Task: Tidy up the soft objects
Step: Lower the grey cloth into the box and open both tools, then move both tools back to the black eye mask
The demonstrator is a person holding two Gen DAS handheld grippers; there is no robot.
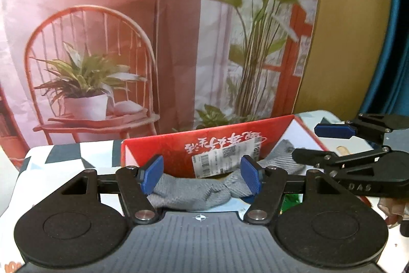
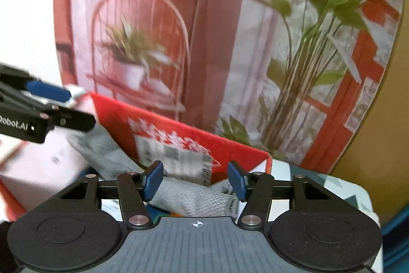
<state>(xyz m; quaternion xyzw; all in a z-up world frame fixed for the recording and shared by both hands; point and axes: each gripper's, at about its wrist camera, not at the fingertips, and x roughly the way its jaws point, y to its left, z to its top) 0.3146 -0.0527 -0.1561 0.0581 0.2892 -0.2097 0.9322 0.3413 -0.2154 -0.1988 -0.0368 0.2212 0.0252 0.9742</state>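
A grey knitted cloth [image 1: 189,193] lies in the open red cardboard box [image 1: 217,142], one end reaching toward the box's right corner. My left gripper [image 1: 202,175] hovers just above it, open, blue pads [image 1: 153,174] wide apart and not pressing the cloth. The right gripper [image 1: 314,145] enters from the right over the box's corner. In the right wrist view the same grey cloth [image 2: 194,198] lies below my right gripper [image 2: 195,181], which is open and holds nothing. The left gripper [image 2: 74,104] shows at the left over the red box [image 2: 115,114].
The box stands on a table with a white, teal and grey geometric cover [image 1: 64,157]. A printed backdrop [image 1: 127,42] of a chair, lamp and plants hangs right behind it. A white shipping label [image 1: 225,157] is stuck inside the box. A yellow wall [image 1: 345,42] is at the right.
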